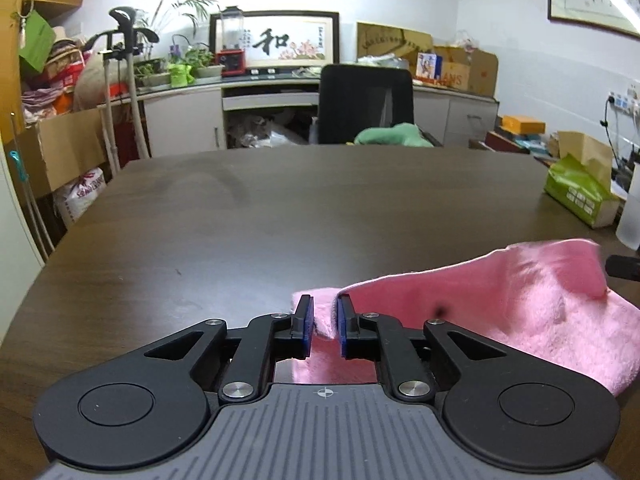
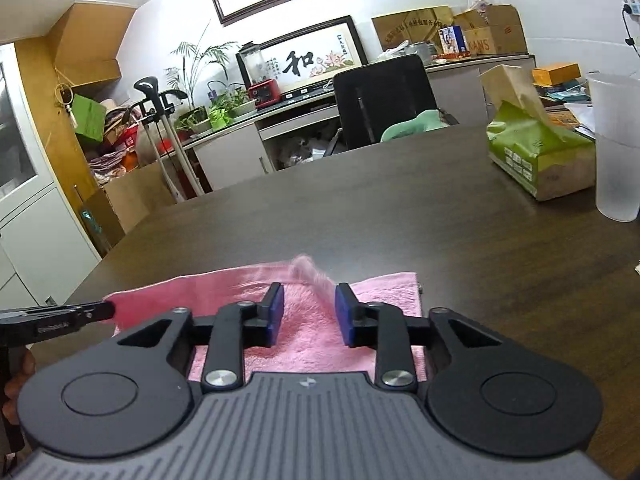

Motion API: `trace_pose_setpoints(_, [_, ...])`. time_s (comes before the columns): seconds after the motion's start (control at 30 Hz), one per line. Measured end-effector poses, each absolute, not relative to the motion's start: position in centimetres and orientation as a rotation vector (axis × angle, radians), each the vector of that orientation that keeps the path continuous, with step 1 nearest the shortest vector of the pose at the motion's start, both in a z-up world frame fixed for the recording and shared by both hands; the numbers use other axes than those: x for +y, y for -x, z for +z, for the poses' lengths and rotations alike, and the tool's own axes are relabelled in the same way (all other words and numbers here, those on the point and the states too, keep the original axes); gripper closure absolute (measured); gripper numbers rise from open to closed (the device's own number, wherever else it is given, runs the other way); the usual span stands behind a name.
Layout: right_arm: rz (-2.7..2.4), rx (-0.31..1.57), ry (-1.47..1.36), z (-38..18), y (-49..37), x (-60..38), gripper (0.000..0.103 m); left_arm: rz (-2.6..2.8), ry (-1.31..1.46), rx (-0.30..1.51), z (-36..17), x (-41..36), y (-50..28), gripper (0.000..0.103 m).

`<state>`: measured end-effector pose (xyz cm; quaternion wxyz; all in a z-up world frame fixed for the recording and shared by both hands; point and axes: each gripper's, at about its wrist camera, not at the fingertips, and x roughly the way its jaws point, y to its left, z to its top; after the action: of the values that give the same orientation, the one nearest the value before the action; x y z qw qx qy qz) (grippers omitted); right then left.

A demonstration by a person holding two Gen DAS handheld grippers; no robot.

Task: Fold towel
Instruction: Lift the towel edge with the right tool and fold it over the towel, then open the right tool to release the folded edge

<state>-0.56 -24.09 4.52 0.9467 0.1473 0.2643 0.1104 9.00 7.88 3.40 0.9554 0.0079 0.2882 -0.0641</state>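
Note:
A pink towel (image 1: 520,312) lies on the dark wooden table (image 1: 280,220). My left gripper (image 1: 325,320) is shut on the towel's left corner, with pink cloth pinched between the blue pads, and the edge lifts up to the right. In the right wrist view the towel (image 2: 304,336) lies under my right gripper (image 2: 309,312), whose jaws stand open with a raised, blurred fold of cloth between them. The left gripper's tip (image 2: 96,312) shows at the towel's left edge.
A green tissue box (image 2: 536,160) and a frosted plastic cup (image 2: 616,148) stand at the table's right. A black office chair (image 1: 364,104) with a green cloth (image 1: 392,136) sits behind the far edge. Cabinets and boxes line the walls.

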Motion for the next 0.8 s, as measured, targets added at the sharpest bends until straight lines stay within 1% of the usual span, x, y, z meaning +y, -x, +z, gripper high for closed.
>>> trace_pose_setpoints(0.17, [0.22, 0.607, -0.236, 3.1, 1.1, -23.5, 0.069, -0.103, -0.033, 0.555, 4.3, 7.8, -9.2, 0.084])
trace_pose_setpoints(0.37, [0.186, 0.672, -0.192, 2.3, 2.3, -23.4, 0.069, -0.069, -0.031, 0.532, 5.0, 8.2, -9.1, 0.082])
trace_pose_setpoints(0.5, [0.18, 0.672, -0.181, 2.5, 3.1, -23.5, 0.069, -0.063, -0.022, 0.544, 4.7, 8.7, -9.1, 0.078])
trace_pose_setpoints(0.57, [0.186, 0.653, -0.173, 3.1, 3.1, -23.8, 0.068, -0.091, -0.026, 0.569, 4.0, 8.4, -9.0, 0.077])
trace_pose_setpoints(0.67, [0.169, 0.618, -0.153, 4.2, 1.9, -24.6, 0.066, -0.146, -0.064, 0.601, 2.9, 7.5, -8.5, 0.077])
trace_pose_setpoints(0.8, [0.215, 0.664, -0.147, 4.4, -1.5, -25.5, 0.066, -0.215, -0.105, 0.622, 1.9, 6.2, -7.7, 0.073])
